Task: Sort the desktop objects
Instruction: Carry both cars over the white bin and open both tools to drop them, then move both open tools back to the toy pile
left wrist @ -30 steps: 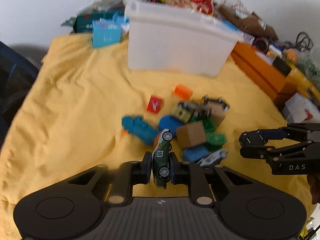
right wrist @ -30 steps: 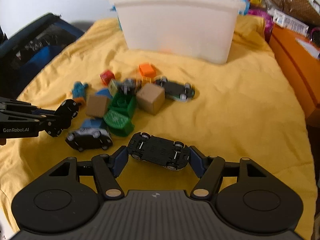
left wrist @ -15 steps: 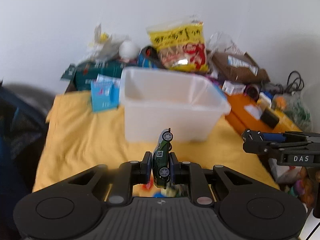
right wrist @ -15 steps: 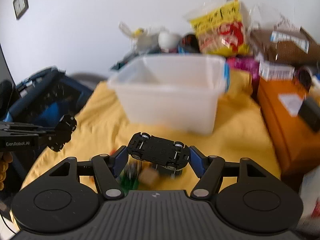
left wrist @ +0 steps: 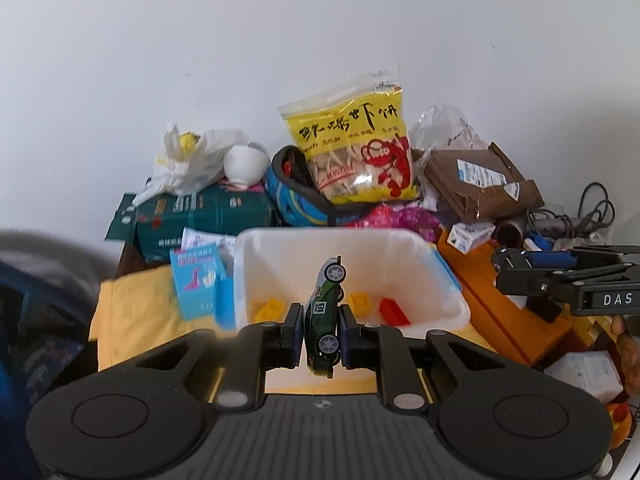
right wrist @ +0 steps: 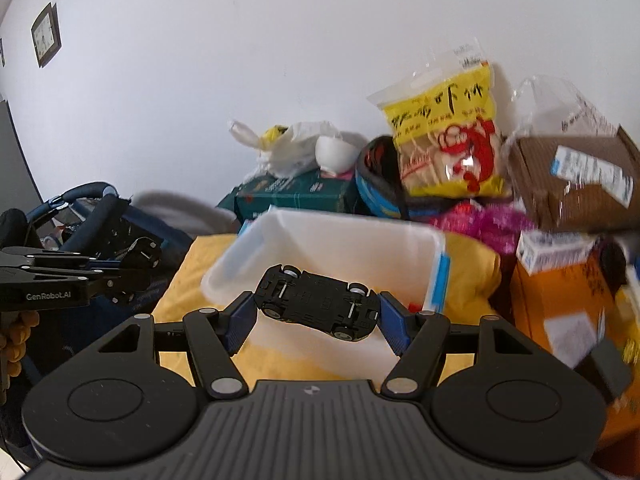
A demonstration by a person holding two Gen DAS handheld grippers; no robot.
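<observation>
- Pinching a green car (left wrist: 323,317) marked "18", left gripper (left wrist: 320,334) sits at six o'clock below the white bin (left wrist: 440,280).
- Right gripper (right wrist: 317,314), "DAS" lettered, clamps black car (right wrist: 316,302) endwise above the bin's near rim.

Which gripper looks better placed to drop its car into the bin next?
Left, probably. The left gripper holds the green car in front of the bin's open interior, bricks visible below. The right gripper's black car sits lower against the near wall.
</observation>
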